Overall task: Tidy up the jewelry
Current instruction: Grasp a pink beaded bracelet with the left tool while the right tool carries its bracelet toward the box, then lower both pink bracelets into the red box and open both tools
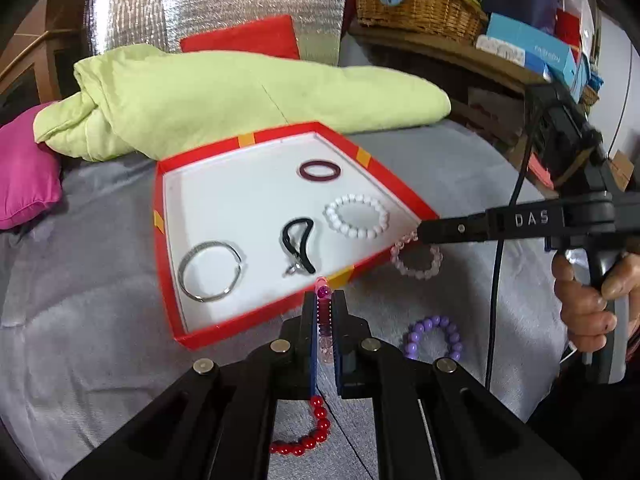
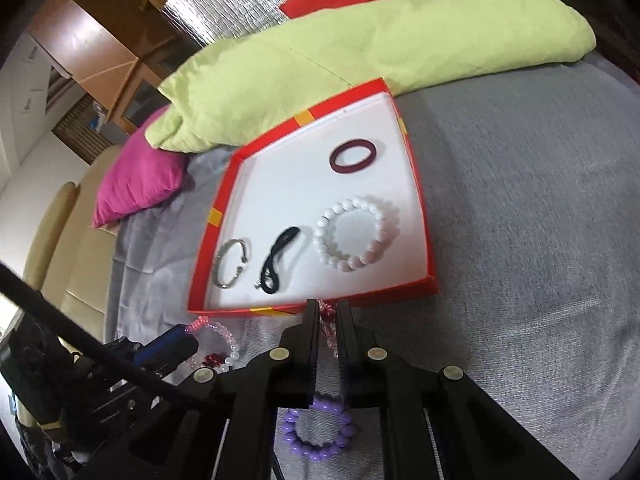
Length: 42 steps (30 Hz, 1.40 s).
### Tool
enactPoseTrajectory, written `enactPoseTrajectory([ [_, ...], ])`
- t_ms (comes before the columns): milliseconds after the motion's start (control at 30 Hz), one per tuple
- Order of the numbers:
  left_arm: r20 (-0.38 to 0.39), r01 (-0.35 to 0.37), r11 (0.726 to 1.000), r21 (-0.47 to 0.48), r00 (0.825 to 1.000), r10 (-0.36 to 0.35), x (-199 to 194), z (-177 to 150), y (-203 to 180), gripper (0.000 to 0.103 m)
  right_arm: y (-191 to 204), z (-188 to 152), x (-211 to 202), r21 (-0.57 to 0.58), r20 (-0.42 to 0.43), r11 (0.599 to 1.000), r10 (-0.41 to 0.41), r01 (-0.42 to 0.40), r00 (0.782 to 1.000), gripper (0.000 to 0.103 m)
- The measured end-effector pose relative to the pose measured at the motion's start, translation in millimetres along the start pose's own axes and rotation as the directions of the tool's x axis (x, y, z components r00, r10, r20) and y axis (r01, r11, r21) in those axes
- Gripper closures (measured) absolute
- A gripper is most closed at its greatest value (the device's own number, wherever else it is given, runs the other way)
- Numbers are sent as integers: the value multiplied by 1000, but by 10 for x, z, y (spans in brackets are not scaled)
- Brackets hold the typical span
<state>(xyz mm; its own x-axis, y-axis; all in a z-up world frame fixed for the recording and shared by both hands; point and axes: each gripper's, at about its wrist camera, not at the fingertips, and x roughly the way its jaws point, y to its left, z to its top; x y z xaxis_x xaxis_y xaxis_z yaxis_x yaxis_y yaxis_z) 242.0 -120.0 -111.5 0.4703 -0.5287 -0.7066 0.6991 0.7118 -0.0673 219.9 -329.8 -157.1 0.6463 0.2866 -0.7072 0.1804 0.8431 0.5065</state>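
grey bedspread: left gripper (image 1: 325,304) clamps a pink-and-clear bead bracelet (image 1: 323,294), right gripper (image 2: 327,312) likewise pinches a pale pink bead bracelet (image 2: 327,320); both sit just short of the red cardboard tray's (image 1: 256,138) near rim.

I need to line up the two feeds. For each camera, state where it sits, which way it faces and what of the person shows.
Left wrist: on the left gripper, facing forward over the red tray; own fingers, right gripper and hand show.
Right wrist: on the right gripper, facing the red tray from its other corner; own fingers and left gripper show.
Shared: the tray, white bead bracelet, purple bracelet.
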Motion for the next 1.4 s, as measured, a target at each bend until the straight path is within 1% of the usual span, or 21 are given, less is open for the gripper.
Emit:
enactPoseTrajectory([
  [67, 16, 8, 1000, -11, 1000, -7, -33, 35, 30, 96, 18, 8, -33, -1, 14, 1000, 17, -17, 1000, 94],
  [367, 72, -15, 998, -57, 997, 19, -91, 162, 156, 96, 81, 67, -114, 3, 66, 997, 73, -74, 995, 94],
  [467, 90, -22, 997, -79, 996, 29, -83, 220, 211, 96, 105, 121, -104, 10, 83, 996, 82, -83, 993, 94],
  [600, 101, -48, 994, -96, 993, 58, -10, 318, 289, 96, 153, 255, -38, 19, 110, 995, 96, -98, 989, 94],
  [733, 99, -86, 988, -125, 990, 99, 156, 453, 430, 96, 196, 427, 126, 42, 131, 995, 88, -94, 987, 94],
  [900, 81, -112, 981, -156, 989, 125, 385, 590, 615, 96, 243, 607, 418, 74, 126, 993, 82, -92, 989, 94],
  [1033, 74, -110, 975, -194, 989, 126, 556, 702, 782, 96, 266, 714, 625, 97, 115, 990, 90, -101, 989, 94],
  [1267, 49, -114, 969, -218, 991, 128, 829, 816, 957, 96, 233, 894, 952, 149, 95, 982, 106, -119, 990, 94],
  [1400, 26, -149, 966, -211, 987, 158, 951, 846, 984, 96, 190, 956, 1123, 173, 77, 979, 93, -105, 993, 94],
])
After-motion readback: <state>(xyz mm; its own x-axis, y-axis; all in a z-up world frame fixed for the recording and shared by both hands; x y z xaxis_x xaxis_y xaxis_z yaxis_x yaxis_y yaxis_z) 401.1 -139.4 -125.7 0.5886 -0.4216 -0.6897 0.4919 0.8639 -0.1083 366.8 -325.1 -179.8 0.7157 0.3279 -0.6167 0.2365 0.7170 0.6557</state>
